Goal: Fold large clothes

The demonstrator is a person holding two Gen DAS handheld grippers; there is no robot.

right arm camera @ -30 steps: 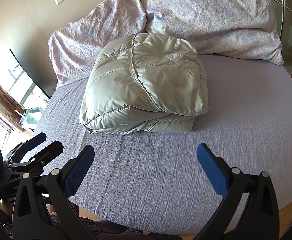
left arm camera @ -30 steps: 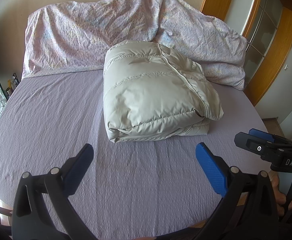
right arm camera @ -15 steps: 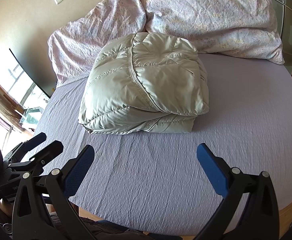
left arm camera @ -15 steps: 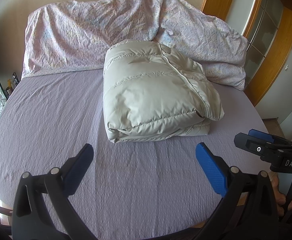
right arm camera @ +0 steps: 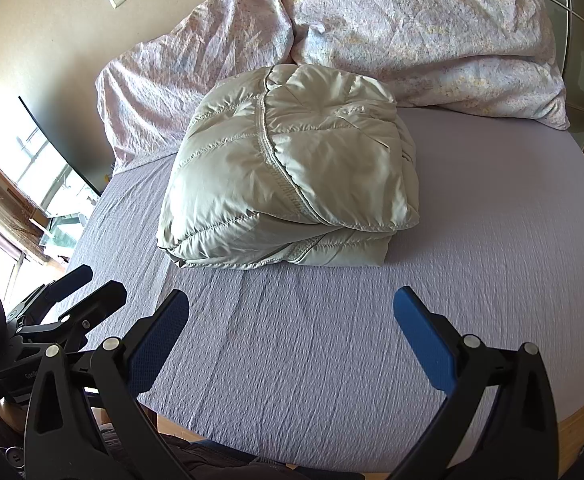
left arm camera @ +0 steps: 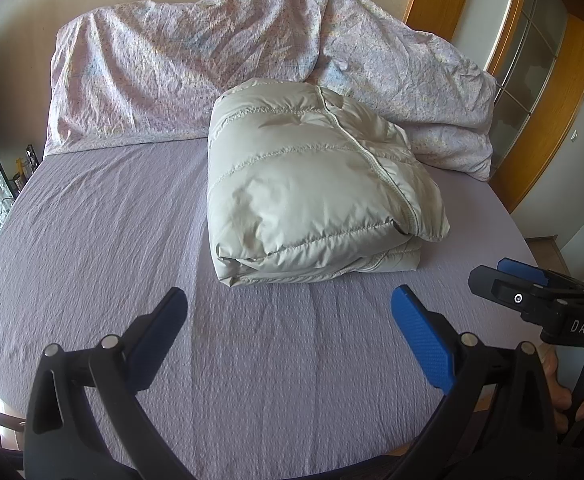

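Observation:
A pale grey-green puffer jacket lies folded into a thick bundle on the lilac bed sheet, near the pillows. My left gripper hovers open over the sheet in front of the bundle, holding nothing. My right gripper is also open and empty, a short way back from the jacket's near edge. Each gripper shows in the other's view: the right gripper at the right edge of the left wrist view, the left gripper at the lower left of the right wrist view.
Two crumpled floral pillows lean against the wall behind the jacket. A wooden-framed glass door stands to the right of the bed. A window and a dark screen are on the left. A hand grips the right handle.

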